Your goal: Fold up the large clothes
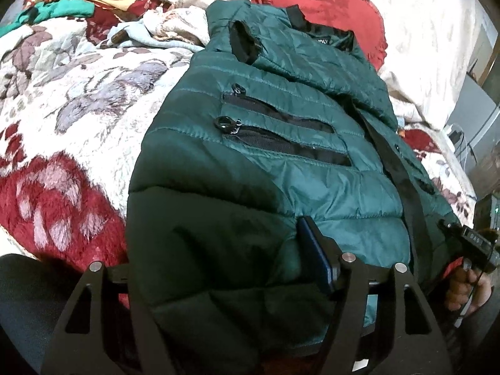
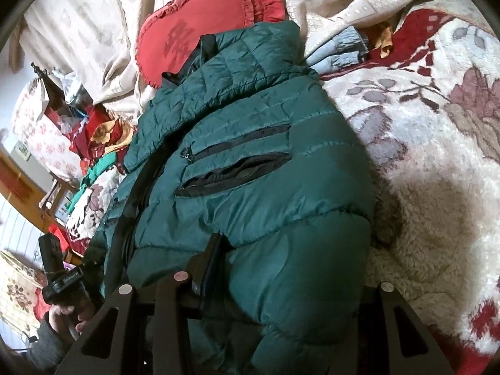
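jacket: green quilted puffer jacket lies flat on the bed's floral blanket, collar toward the red cushion, hem toward the person; front up, two chest zip pockets showing, the lower one gaping

step: judged as taking the hem at both corners for a fold up toward the collar; fold not yet started

left gripper: left gripper sits at the hem with padded fabric bulging between the jaws; one blue pad touches the cloth, the other finger is hidden under the jacket; jaws easing apart, so I can't tell whether it has a real pinch

right gripper: right gripper at the other hem corner, bulky fabric between the jaws; the visible dark finger presses into the cloth, looks like a pinch on the hem

how to do it well: get both layers plus lining in each bite, puffer fill slips; confirm left bite before lifting; raise both corners level and together; lay hem just short of the collar; press air out along the crease

risk: open zip pocket may catch or bunch in the fold

writing: small label inside the collar, too blurred to read; lettering on the other gripper's body in each view, not legible; dark motif on the cushion, unreadable
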Demonstrator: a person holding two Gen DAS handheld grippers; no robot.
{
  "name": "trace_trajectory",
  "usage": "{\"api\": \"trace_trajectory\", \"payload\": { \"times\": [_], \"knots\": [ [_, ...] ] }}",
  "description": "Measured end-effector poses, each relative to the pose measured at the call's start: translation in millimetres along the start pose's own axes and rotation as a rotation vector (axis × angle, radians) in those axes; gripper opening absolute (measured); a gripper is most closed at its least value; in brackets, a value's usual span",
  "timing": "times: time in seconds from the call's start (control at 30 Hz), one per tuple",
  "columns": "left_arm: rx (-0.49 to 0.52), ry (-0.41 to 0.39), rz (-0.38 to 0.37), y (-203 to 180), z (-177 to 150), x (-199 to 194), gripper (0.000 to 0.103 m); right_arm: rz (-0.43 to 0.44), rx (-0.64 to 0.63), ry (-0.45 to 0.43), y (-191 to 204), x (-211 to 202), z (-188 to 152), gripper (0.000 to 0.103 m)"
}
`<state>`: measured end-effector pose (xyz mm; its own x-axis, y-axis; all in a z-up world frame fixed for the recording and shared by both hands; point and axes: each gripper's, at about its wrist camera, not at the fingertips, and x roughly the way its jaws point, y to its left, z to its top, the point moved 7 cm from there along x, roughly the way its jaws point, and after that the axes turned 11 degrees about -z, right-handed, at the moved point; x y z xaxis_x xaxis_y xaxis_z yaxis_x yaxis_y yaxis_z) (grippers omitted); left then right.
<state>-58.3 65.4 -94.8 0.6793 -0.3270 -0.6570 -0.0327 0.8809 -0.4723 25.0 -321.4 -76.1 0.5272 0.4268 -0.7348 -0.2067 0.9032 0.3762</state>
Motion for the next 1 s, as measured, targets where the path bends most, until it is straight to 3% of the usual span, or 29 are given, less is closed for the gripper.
{"api": "trace_trajectory", "payload": {
  "times": [0.4, 0.43, 0.53, 0.57, 0.77, 1.0],
  "knots": [
    [-0.038, 0.050, -0.031, 3.7, 1.5, 1.3, 0.060, 0.008, 0.012, 0.020, -2.0, 1.1, 1.4, 0.041],
    [-0.040, 0.046, -0.033, 3.8, 1.8, 0.3, 0.058, 0.002, 0.006, 0.012, -1.1, 0.1, 1.6, 0.041],
    [-0.029, 0.024, -0.037, 0.8, 3.6, -11.0, 0.028, -0.009, -0.021, -0.023, 3.5, -7.8, 2.3, 0.030],
    [-0.015, 0.022, -0.028, -0.3, 4.3, -16.0, 0.022, -0.006, -0.027, -0.037, 5.3, -12.0, 3.2, 0.029],
    [0.012, 0.015, -0.031, 0.5, 5.6, -36.3, 0.012, 0.034, -0.017, -0.085, 12.0, -37.3, -1.1, 0.022],
    [-0.043, 0.055, -0.057, 12.5, -0.2, -31.7, 0.014, 0.052, -0.029, -0.048, 17.1, -39.8, -12.9, 0.018]
  ]
}}
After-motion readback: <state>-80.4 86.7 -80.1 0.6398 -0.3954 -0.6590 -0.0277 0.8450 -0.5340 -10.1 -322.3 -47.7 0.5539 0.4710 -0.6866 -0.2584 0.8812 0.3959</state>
